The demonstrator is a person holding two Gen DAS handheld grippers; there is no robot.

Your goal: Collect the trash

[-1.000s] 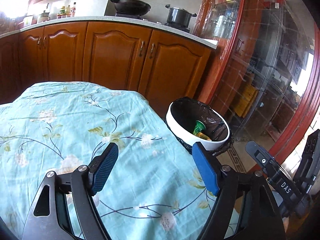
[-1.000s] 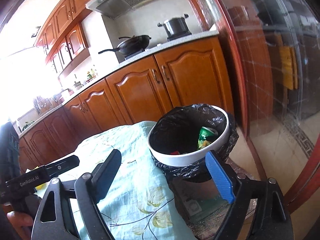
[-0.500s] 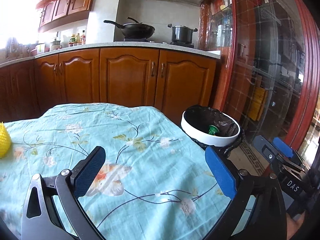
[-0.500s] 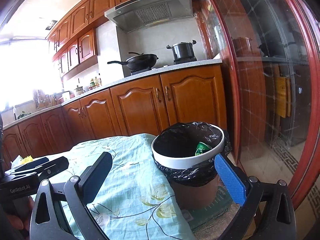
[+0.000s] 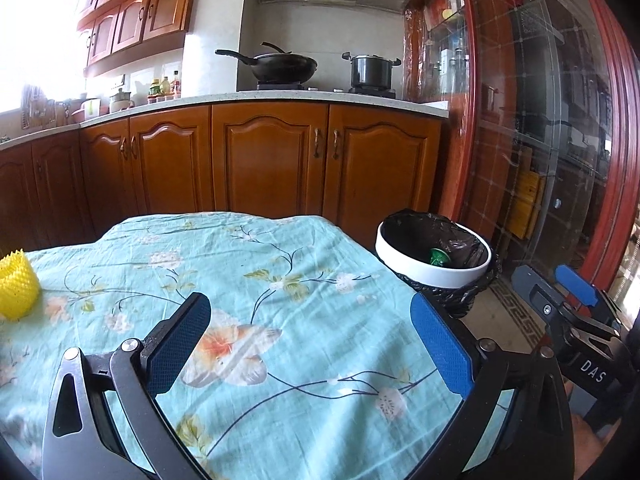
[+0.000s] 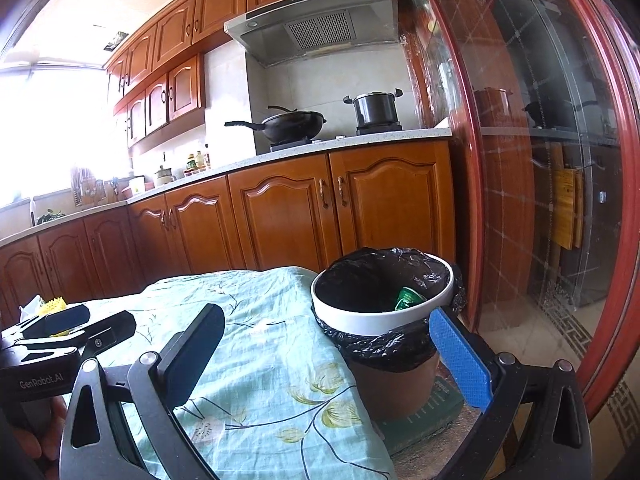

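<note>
A trash bin with a white rim and black liner stands off the table's right corner; it also shows in the right wrist view. A green can lies inside it, also seen in the right wrist view. A yellow foam net lies on the table's left edge; it peeks out in the right wrist view. My left gripper is open and empty above the tablecloth. My right gripper is open and empty near the bin.
The table wears a teal floral cloth. Wooden kitchen cabinets run behind it, with a wok and a pot on the stove. A red-framed glass partition stands at right. The bin rests on a green book.
Both grippers have pulled back and tilted up from the bin, so the bin looks smaller. The yellow foam net has come into view at the left.
</note>
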